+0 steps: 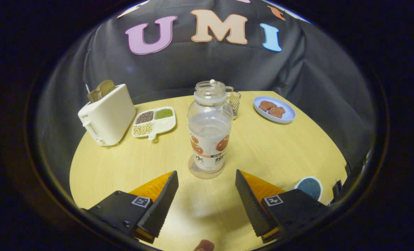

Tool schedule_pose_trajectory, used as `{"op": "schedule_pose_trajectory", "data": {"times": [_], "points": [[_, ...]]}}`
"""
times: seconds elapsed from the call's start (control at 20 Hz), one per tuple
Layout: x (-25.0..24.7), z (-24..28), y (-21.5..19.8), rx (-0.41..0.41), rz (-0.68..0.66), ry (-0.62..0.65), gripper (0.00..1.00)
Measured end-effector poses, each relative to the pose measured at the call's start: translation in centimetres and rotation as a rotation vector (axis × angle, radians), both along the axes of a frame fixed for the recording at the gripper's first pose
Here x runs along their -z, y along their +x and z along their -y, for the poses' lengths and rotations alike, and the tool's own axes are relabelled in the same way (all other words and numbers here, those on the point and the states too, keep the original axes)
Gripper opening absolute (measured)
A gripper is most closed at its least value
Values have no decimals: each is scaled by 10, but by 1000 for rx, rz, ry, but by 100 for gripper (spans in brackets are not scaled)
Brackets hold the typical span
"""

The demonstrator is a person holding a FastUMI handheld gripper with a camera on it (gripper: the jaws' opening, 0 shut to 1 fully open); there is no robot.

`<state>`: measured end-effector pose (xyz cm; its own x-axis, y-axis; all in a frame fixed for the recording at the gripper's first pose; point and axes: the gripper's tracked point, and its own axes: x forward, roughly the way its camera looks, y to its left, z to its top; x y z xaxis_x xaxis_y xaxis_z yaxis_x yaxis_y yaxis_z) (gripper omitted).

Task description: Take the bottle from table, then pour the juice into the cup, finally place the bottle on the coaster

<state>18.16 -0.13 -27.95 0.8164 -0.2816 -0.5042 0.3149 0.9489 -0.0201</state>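
A clear uncapped plastic bottle point(209, 129) with an orange-and-white label stands upright on a round coaster point(201, 172) in the middle of the wooden table point(283, 150). Pale liquid fills it to about its shoulder. My gripper point(207, 177) is open, its two black ribbed fingers point(161, 202) spread wide just short of the bottle, nothing between them. A glass cup point(234, 100) with a handle stands behind the bottle, partly hidden by it.
A white toaster point(106, 115) with toast in it stands at the back left. Beside it lies a divided dish point(154, 122) of beans. A blue plate point(274, 109) with brown pieces sits at the back right. A dark round disc point(308, 187) lies by the right finger.
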Motion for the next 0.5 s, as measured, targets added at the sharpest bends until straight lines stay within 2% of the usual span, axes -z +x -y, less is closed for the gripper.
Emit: {"op": "schedule_pose_trajectory", "data": {"times": [0.2, 0.5], "points": [[-37, 3, -13, -46, 30, -1, 100], [-133, -6, -26, -152, 169, 54, 100]]}}
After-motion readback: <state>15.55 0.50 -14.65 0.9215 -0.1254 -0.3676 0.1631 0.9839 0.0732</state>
